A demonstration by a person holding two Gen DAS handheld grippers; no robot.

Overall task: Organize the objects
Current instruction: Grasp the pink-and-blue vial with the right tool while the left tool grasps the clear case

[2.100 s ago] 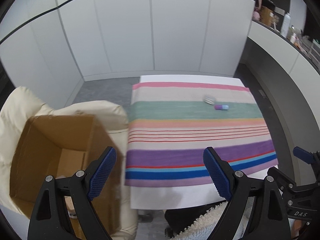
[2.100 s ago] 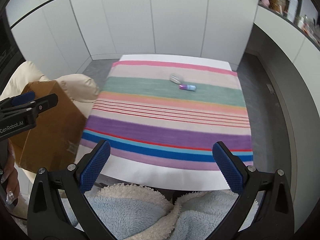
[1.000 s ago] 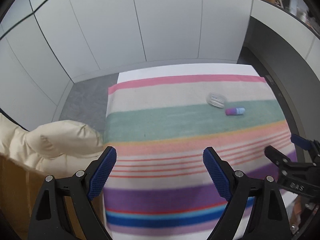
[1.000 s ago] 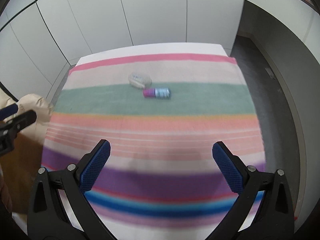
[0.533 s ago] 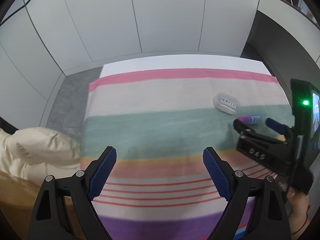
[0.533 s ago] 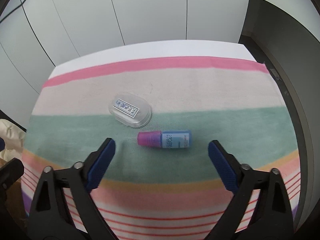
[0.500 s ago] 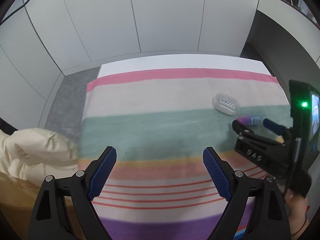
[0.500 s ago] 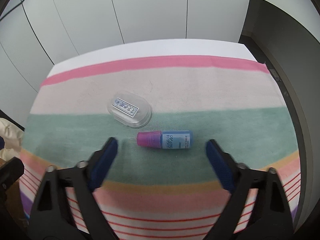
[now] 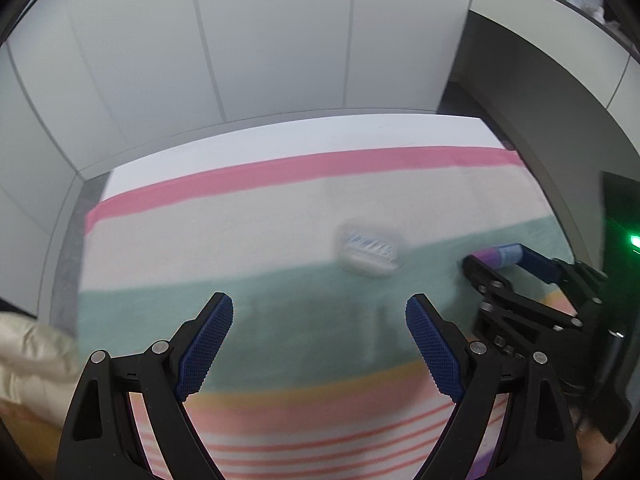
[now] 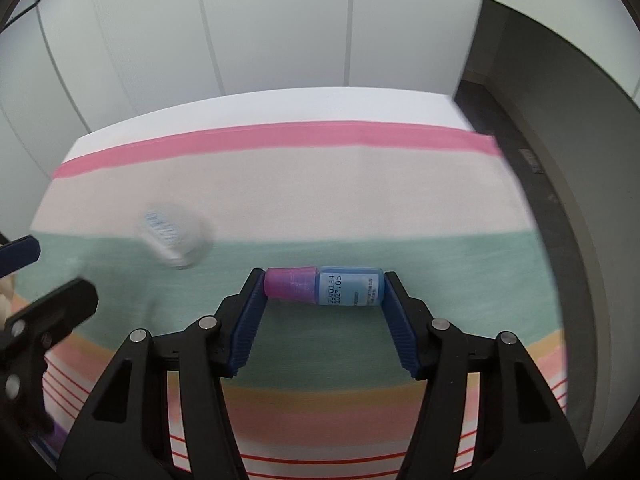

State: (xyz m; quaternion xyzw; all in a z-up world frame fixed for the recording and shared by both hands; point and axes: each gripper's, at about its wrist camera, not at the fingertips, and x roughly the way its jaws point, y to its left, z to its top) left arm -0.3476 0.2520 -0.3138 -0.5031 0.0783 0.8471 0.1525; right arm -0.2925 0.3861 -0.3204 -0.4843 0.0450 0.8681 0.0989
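On the striped cloth (image 10: 360,208), two loose things only: one small blue bottle (image 10: 325,285) with a pink cap, lying on its side across the green stripe, and one clear oval case (image 10: 176,238) with a blue-printed label, blurred, at about ten o'clock from the bottle and near it, straddling the edge between cream and green stripes. Around the bottle, the right gripper (image 10: 325,280), jaws just closed in narrow, one blue pad against the pink cap end at nine o'clock and the other against the bottle's base at three o'clock, so gripped end to end while lying on the cloth. From the left wrist view, same bottle (image 9: 502,256) seen at three o'clock between the right gripper's (image 9: 496,258) tips, the case (image 9: 370,248) at one o'clock of centre. Left gripper (image 9: 319,312) held wide over the green stripe, nothing between its two blue pads, the case ahead and well apart. At eight o'clock in the left view, one cream padded cushion (image 9: 32,360) at the cloth's edge. Beyond the cloth, white wall panels (image 10: 280,32).
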